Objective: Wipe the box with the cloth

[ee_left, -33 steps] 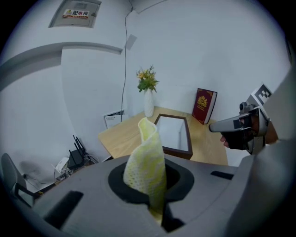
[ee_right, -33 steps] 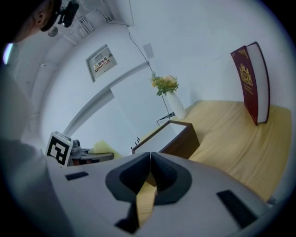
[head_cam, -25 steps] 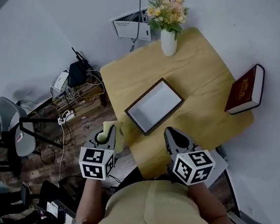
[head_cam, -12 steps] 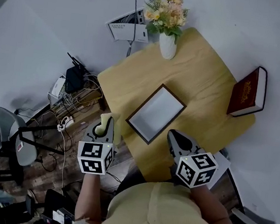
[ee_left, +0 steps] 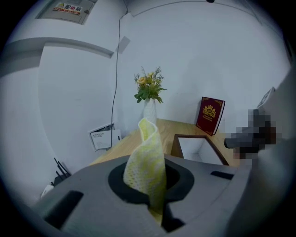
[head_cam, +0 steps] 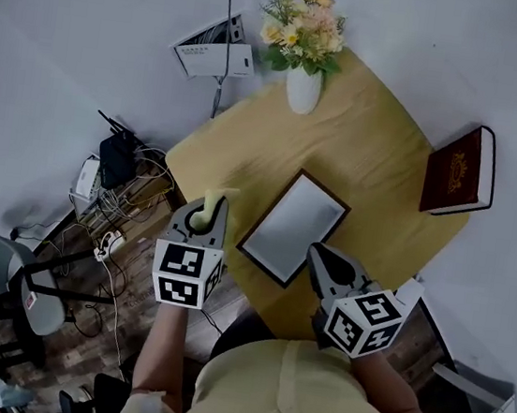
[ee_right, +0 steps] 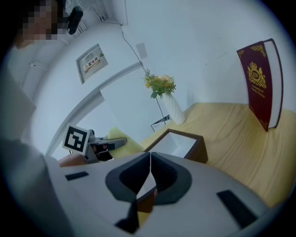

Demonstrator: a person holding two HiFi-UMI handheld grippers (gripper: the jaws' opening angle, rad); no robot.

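Left of the box [head_cam: 292, 226], over the bench's [head_cam: 371, 140] edge, the person's left claw [head_cam: 209, 206] is clenched on a yellow cloth [ee_left: 147, 162]. The cloth stands up out of the jaws in a loose, netted fold and is clear of the box, not touching it.

The box itself lies flat with its open side up, near the edge of the bench closest to the person. It is shallow, with a dark wooden rim and a pale inside.

Just beside the box's near right side is the right claw [head_cam: 315, 250], pointing toward it. Its jaws are pressed together with nothing caught between them. Whether the tips touch the rim I cannot tell.

Beyond the box, at the far corner of the bench, stands a white vase [head_cam: 302, 89] of flowers [head_cam: 303, 29]. Well to the right of the box, a dark red book [head_cam: 460, 171] stands on end at the bench's edge. Down on the floor, left of the box and past the bench, lies a tangle of cables [head_cam: 114, 191].
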